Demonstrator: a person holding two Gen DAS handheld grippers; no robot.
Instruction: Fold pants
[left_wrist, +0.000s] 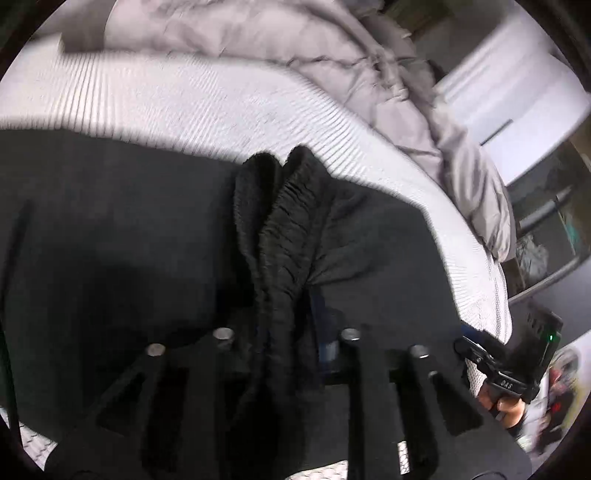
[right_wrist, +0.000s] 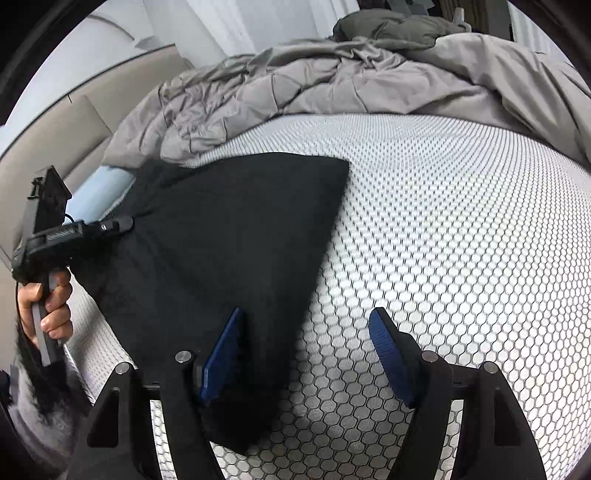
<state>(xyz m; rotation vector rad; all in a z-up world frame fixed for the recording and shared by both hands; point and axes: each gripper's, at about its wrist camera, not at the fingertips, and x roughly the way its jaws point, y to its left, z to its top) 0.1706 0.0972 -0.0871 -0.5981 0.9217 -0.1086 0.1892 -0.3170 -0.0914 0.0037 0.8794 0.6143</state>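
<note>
The black pants (right_wrist: 229, 236) lie folded flat on the white honeycomb mattress (right_wrist: 443, 240). In the left wrist view the pants (left_wrist: 110, 240) fill the lower half, and my left gripper (left_wrist: 291, 332) is shut on their gathered elastic waistband (left_wrist: 284, 221), which bunches up between the fingers. My right gripper (right_wrist: 306, 332) is open and empty, its blue pads (right_wrist: 388, 354) hovering over the near right edge of the pants. The left gripper (right_wrist: 114, 223) also shows at the far left edge of the pants in the right wrist view, held by a hand.
A crumpled grey duvet (right_wrist: 332, 74) lies across the far side of the bed. A light blue pillow (right_wrist: 99, 192) sits at the far left beside a beige headboard (right_wrist: 92, 110). The mattress edge (left_wrist: 480, 288) drops off at right, with furniture beyond.
</note>
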